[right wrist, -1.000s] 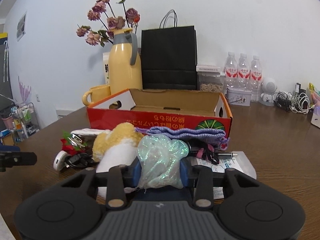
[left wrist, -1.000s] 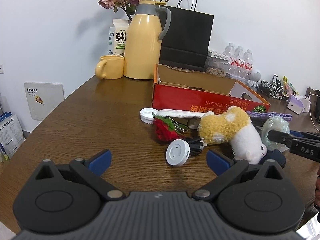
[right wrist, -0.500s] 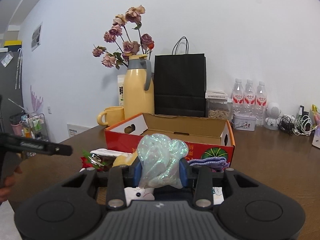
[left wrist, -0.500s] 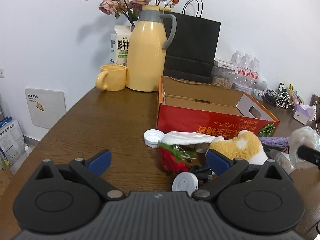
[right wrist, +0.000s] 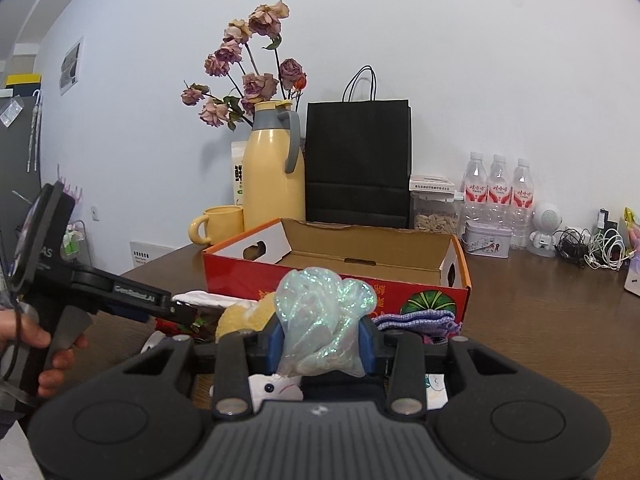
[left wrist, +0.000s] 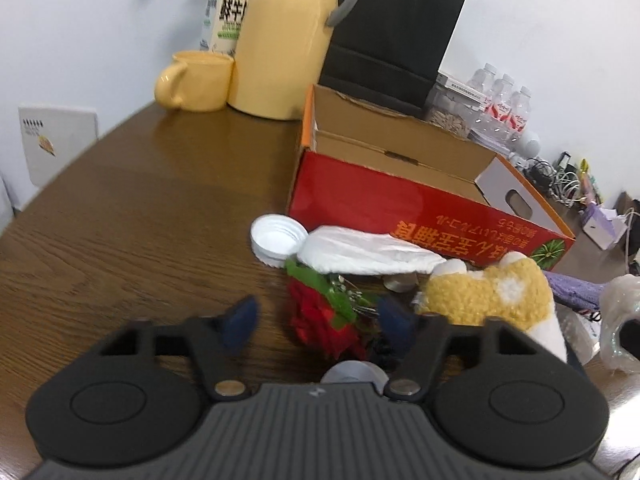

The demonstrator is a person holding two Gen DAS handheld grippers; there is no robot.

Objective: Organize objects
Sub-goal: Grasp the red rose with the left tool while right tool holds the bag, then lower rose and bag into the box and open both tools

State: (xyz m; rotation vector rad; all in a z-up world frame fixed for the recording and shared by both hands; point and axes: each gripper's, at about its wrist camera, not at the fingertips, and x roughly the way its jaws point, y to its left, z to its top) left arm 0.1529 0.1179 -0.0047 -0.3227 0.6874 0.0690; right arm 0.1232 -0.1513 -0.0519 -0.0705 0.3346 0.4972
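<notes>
Left gripper (left wrist: 316,322) advanced over red flower (left wrist: 324,326), fingers closing; left tabletop (left wrist: 120,220) open.

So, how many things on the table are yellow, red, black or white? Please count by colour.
Yellow: 3, the jug, mug, plush
Red: 2, the box, rose
Black: 1, the bag
White: 2, the cap, cloth
Total: 8
</notes>
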